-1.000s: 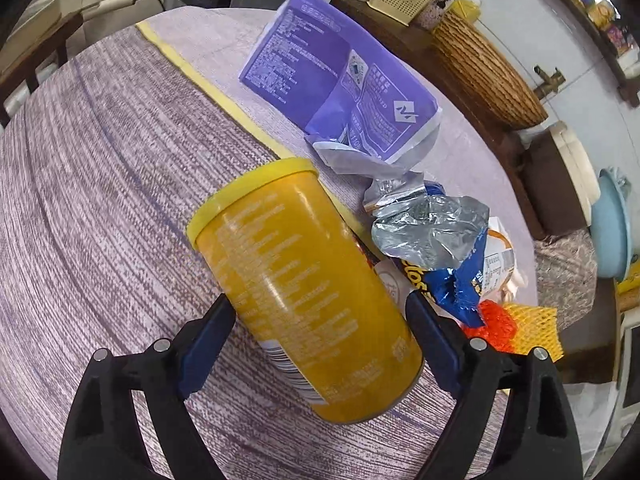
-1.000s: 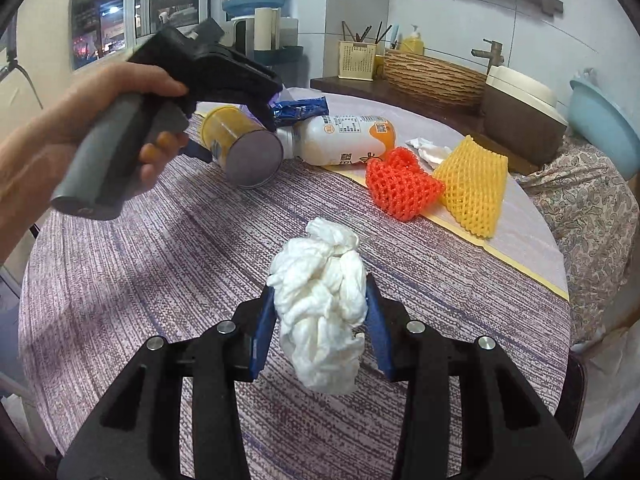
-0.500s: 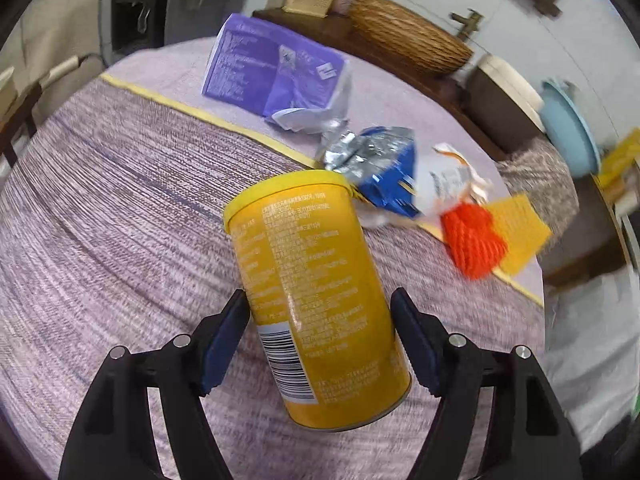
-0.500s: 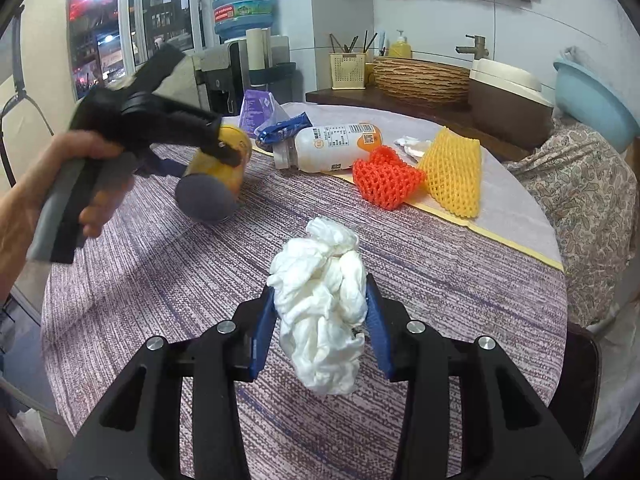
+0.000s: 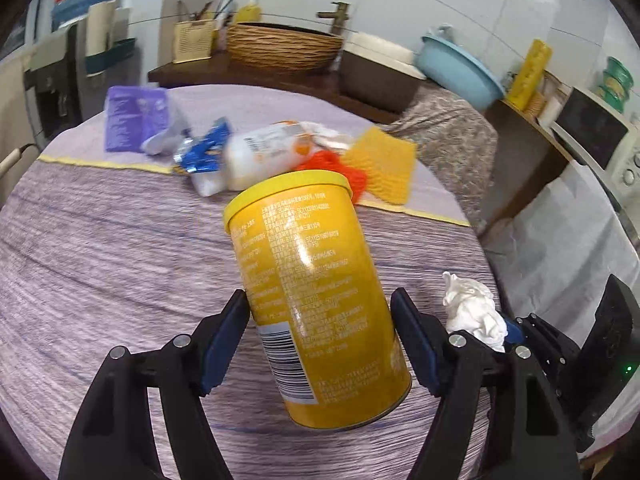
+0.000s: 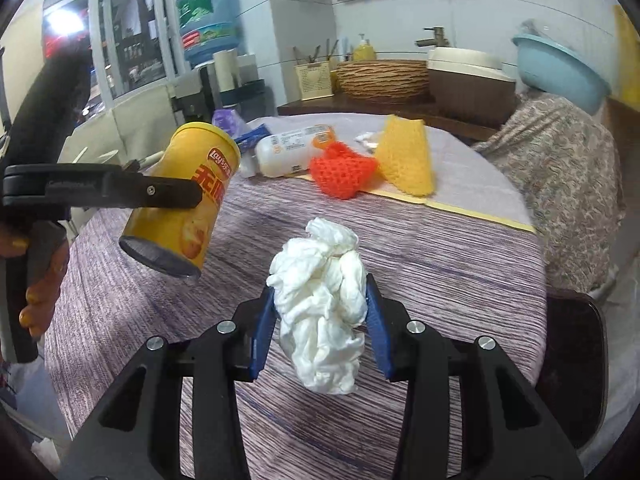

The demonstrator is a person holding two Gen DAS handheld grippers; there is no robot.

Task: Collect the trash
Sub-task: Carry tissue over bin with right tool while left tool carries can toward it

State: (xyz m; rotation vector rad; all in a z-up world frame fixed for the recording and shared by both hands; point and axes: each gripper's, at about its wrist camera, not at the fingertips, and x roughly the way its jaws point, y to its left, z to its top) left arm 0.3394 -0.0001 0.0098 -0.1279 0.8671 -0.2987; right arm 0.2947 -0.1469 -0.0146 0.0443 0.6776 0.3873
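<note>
My left gripper (image 5: 320, 304) is shut on a yellow chip can (image 5: 312, 280) and holds it tilted, lid away from me, above the round table (image 5: 100, 260). The right wrist view shows the can (image 6: 188, 208) in the air at the left, with a hand on the gripper handle. Between the blue pads of my right gripper (image 6: 320, 300) sits a crumpled white tissue (image 6: 320, 264), gripped. That tissue (image 5: 472, 308) appears just right of the can. Lying at the table's far side are a white bottle (image 6: 288, 148), an orange net (image 6: 342, 168), a yellow net (image 6: 406, 156), a blue wrapper (image 5: 204, 152) and a purple bag (image 5: 134, 118).
A counter behind the table carries a woven basket (image 6: 382, 78), a brown pot (image 6: 468, 84) and a blue basin (image 6: 560, 68). A floral cloth (image 6: 560, 168) drapes over something at the table's right. A microwave (image 5: 600, 136) stands further right.
The left gripper closed on the can, lifted it off the table, rolled it more upright and swung it right, near the right gripper. The right gripper drifted a little, still holding the tissue.
</note>
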